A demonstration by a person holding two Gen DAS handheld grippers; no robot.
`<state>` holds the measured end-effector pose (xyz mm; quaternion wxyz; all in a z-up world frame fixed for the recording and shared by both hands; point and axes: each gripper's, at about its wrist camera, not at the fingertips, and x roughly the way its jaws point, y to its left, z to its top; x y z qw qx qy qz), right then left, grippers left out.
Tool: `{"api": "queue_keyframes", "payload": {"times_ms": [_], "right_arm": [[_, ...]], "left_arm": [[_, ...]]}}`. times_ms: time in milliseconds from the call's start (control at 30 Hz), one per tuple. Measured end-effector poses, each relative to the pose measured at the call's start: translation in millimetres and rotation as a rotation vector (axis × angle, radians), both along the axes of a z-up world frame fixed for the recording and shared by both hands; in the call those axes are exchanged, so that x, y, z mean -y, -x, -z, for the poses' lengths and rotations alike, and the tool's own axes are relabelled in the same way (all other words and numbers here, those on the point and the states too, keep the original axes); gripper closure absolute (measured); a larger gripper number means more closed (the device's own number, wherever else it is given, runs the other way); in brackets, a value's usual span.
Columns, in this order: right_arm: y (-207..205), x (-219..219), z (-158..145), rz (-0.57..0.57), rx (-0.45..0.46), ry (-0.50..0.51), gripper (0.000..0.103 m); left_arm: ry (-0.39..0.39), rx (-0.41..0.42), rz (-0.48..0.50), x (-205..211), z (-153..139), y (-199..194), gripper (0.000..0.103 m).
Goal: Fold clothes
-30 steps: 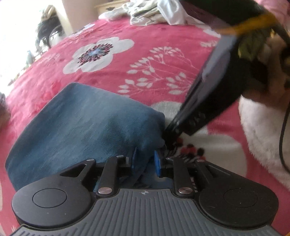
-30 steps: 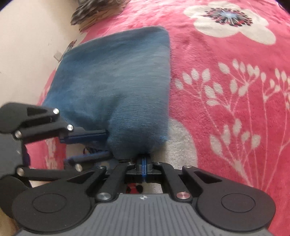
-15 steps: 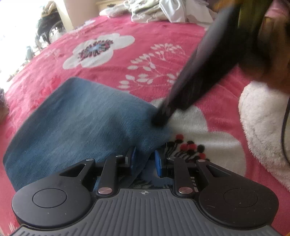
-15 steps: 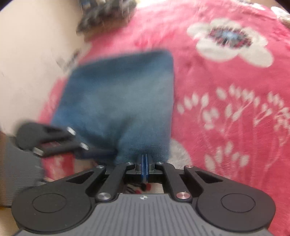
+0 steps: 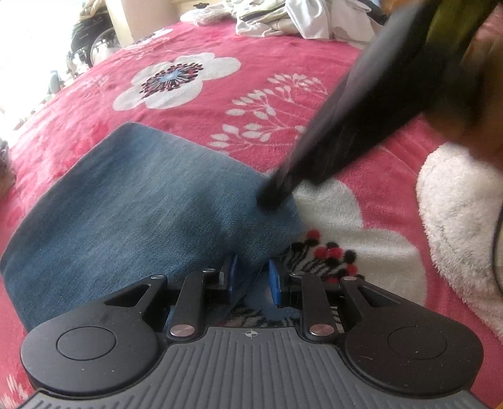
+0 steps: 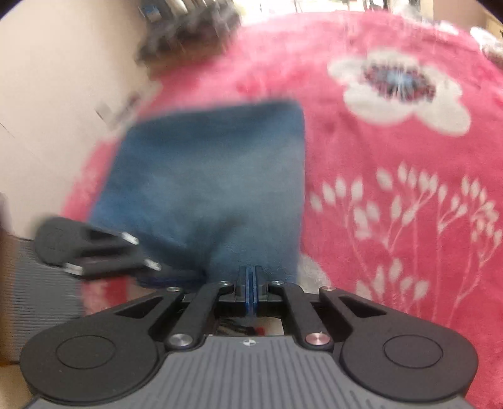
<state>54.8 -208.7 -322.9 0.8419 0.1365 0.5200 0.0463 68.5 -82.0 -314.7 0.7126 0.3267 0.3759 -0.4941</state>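
Observation:
A folded blue denim garment point(image 5: 141, 204) lies on a red blanket with white flowers point(image 5: 267, 63). My left gripper point(image 5: 252, 275) grips the garment's near right corner, a thick fold of denim between its blue pads. My right gripper point(image 5: 273, 201) comes down from the upper right, blurred, its tip on the garment's right edge. In the right wrist view the pads of the right gripper point(image 6: 250, 273) are pressed together, with no cloth visible between them, and their tips meet the near edge of the denim point(image 6: 213, 188). The left gripper point(image 6: 176, 272) reaches in from the left.
A heap of pale clothes point(image 5: 301, 19) lies at the far end of the bed. A white fluffy cloth point(image 5: 456, 226) sits at the right. A beige wall point(image 6: 63, 110) runs along the bed's left side, with blurred dark items point(image 6: 188, 28) beyond it.
The right gripper's tip has shifted from beside the garment's corner onto its right edge. The right wrist view has tilted up and blurred. The left gripper keeps its grip.

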Motion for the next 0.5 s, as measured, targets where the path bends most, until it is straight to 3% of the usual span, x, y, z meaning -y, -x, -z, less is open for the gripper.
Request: {"api": "queue_keyframes", "payload": {"times_ms": [167, 333, 500], "right_arm": [[4, 1, 8, 0.019, 0.013, -0.011, 0.103], [13, 6, -19, 0.056, 0.036, -0.045, 0.099], [4, 0, 20, 0.040, -0.013, -0.015, 0.101]], "left_arm": [[0.011, -0.005, -0.012, -3, 0, 0, 0.082], [0.019, -0.001, -0.012, -5, -2, 2, 0.082], [0.008, -0.019, -0.034, -3, 0, -1, 0.082]]}}
